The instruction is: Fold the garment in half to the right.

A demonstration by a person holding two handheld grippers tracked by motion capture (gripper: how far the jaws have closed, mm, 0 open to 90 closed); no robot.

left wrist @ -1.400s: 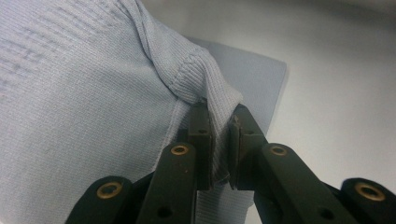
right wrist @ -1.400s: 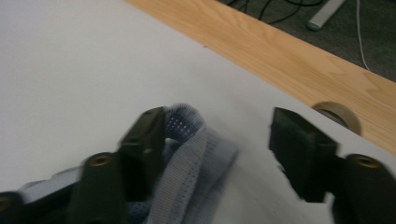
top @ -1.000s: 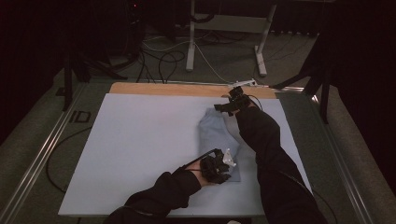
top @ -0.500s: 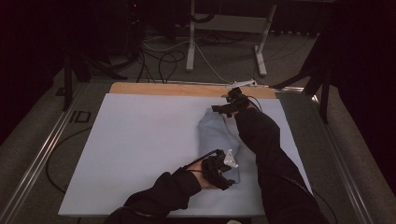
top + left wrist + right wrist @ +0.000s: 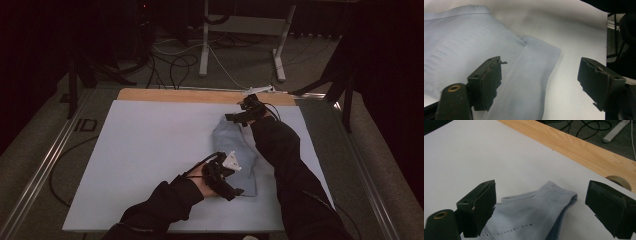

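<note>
A light blue garment (image 5: 239, 145) lies folded on the white sheet (image 5: 145, 155), right of the middle. My left gripper (image 5: 234, 178) hovers open at the garment's near end. In the left gripper view the garment (image 5: 461, 37) spreads under the left gripper (image 5: 541, 65), with a ribbed cuff edge between the wide-apart jaws. My right gripper (image 5: 236, 118) is open at the garment's far end. In the right gripper view the right gripper (image 5: 541, 188) frames the ribbed far corner of the garment (image 5: 534, 217) without touching it.
A wooden strip (image 5: 175, 95) of the table shows beyond the sheet, and in the right gripper view it has a round hole (image 5: 619, 181). Behind the table are stand legs (image 5: 205, 45) and cables (image 5: 170, 65) on the floor. Both black sleeves reach in from the near edge.
The right gripper has come slightly nearer over the garment's far end. The left gripper has shifted a little at the near end. The garment lies as before.
</note>
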